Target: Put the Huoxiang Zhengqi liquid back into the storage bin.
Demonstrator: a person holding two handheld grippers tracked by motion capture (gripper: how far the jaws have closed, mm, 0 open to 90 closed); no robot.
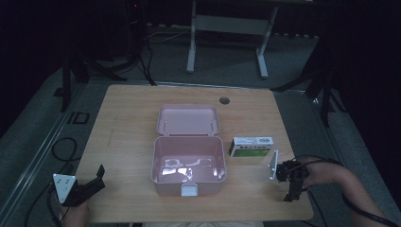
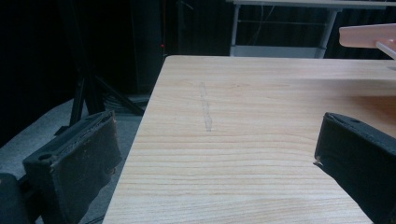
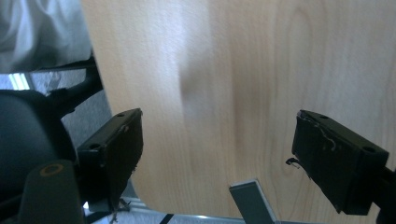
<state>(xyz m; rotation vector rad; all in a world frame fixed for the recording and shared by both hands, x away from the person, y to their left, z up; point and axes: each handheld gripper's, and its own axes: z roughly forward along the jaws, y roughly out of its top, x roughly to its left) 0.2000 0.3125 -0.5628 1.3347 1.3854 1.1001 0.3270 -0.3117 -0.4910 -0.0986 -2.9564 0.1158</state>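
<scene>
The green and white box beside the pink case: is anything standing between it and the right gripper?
Nothing visible does. The right gripper hangs with open jaws just in front of the green and white box, with bare table between them.

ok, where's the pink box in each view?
High view: pink box at table centre, lid open toward the far edge.
Left gripper view: a pink edge of it at the upper right corner.
Right gripper view: not in it.
Shared landmark: the wooden table.
</scene>
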